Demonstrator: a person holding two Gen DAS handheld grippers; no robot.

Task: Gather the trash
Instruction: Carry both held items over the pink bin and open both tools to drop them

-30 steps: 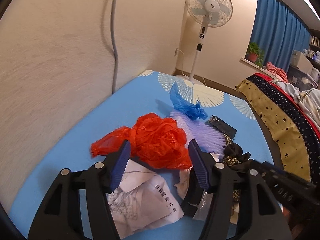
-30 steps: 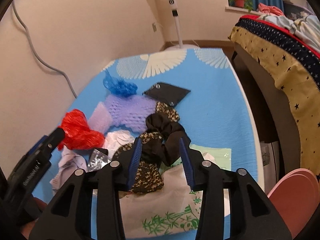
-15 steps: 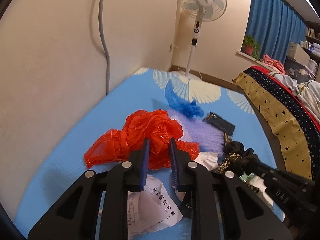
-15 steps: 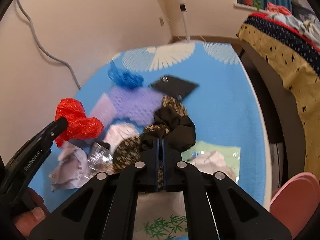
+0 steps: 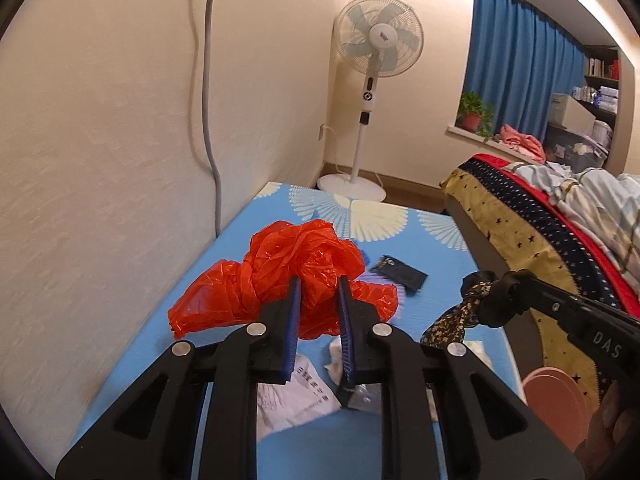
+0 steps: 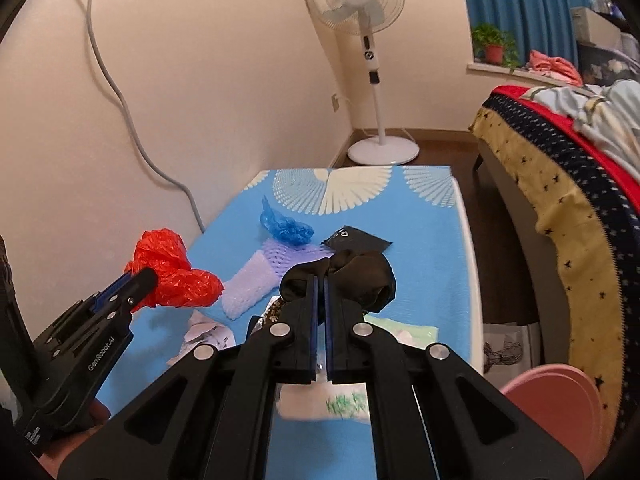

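beside the purple foam net (image 6: 276, 266), crumpled paper (image 5: 296, 400) and a black pouch (image 6: 358, 242).

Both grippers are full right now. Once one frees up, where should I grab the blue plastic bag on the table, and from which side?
Take the blue plastic bag at its bunched lower mass, coming from above with the fingers straddling it. Its thin upper tail would likely slip, and the purple foam netting crowds its near edge, so a low approach may snag that.

"GenRobot.AI" on left hand-held gripper (image 6: 138, 280), "DAS" on right hand-held gripper (image 5: 520, 280)

cream walls (image 5: 120, 120), standing fan (image 5: 378, 46), blue curtains (image 5: 516, 80), bed (image 5: 560, 216) on the right.
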